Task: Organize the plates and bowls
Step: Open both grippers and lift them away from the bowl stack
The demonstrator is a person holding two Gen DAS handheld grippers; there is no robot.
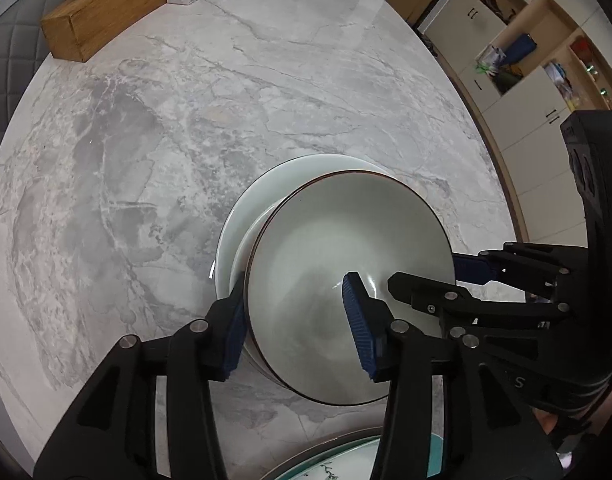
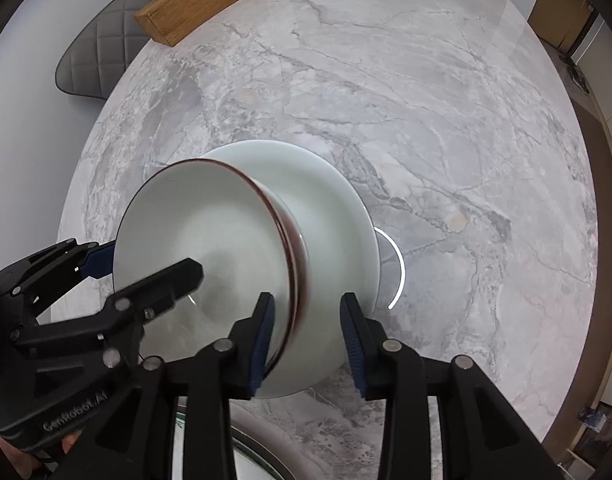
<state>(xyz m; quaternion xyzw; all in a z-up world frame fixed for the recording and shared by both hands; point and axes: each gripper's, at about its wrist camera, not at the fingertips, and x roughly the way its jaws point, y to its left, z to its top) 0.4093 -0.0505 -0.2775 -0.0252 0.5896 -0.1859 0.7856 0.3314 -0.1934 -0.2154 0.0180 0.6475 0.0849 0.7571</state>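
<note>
Marble tabletop [image 1: 185,140] carries a white plate [image 1: 241,208]; brown-rimmed bowl [image 1: 346,240] sits stacked on it. Left gripper [image 1: 297,320] and right gripper [image 2: 306,336] both straddle the bowl rim, jaws parted, pads off it.

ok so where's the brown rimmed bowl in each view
Left wrist view: the brown-rimmed bowl sits low and centre-right, on the white plate, its near rim between the left gripper fingers.
Right wrist view: the bowl is left of centre, its right rim between the right gripper fingers.
Shared landmark: the wooden tissue box, upper left in both.
</note>
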